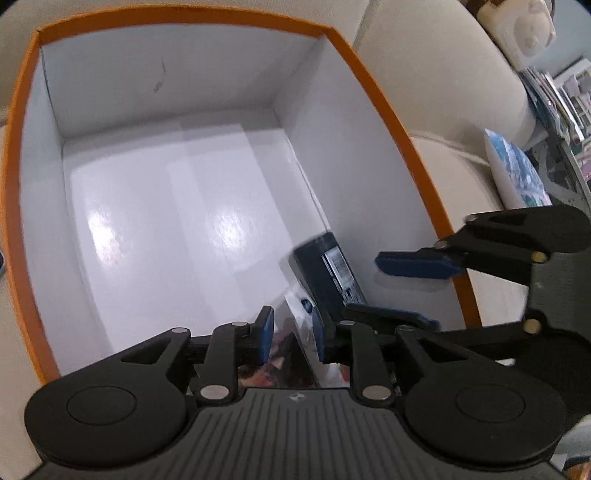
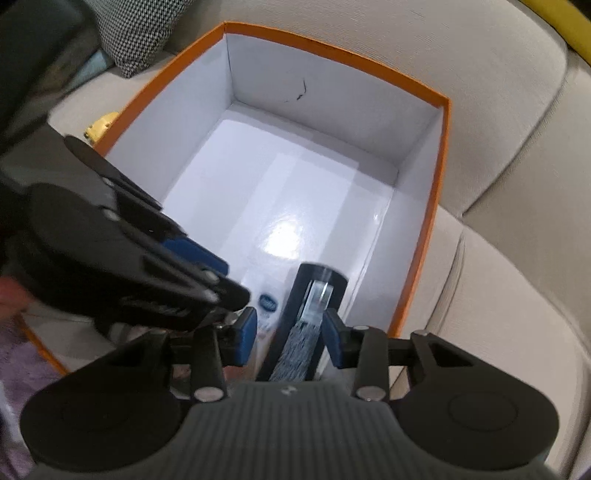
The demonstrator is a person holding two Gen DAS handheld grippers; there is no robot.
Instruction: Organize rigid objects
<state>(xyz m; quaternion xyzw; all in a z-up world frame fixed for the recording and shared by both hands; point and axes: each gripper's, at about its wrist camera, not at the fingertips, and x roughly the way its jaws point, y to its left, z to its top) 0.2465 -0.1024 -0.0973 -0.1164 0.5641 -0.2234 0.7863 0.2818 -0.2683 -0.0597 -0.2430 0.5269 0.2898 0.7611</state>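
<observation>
Ahead of my jaws I see the box [image 1: 365, 70]: orange rim, glossy white inside. Between the right jaws sits a black case [image 2: 310, 314] with a grey speckled face. Beyond them, left, a black-and-white houndstooth cushion [image 2: 136, 33]; cream sofa [image 2: 498, 110] around.

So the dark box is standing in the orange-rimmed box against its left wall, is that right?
Not quite. The dark box is in the orange-rimmed box, but it stands against the right wall, not the left. The right wrist view shows it near that wall, between the right gripper's open jaws.
</observation>
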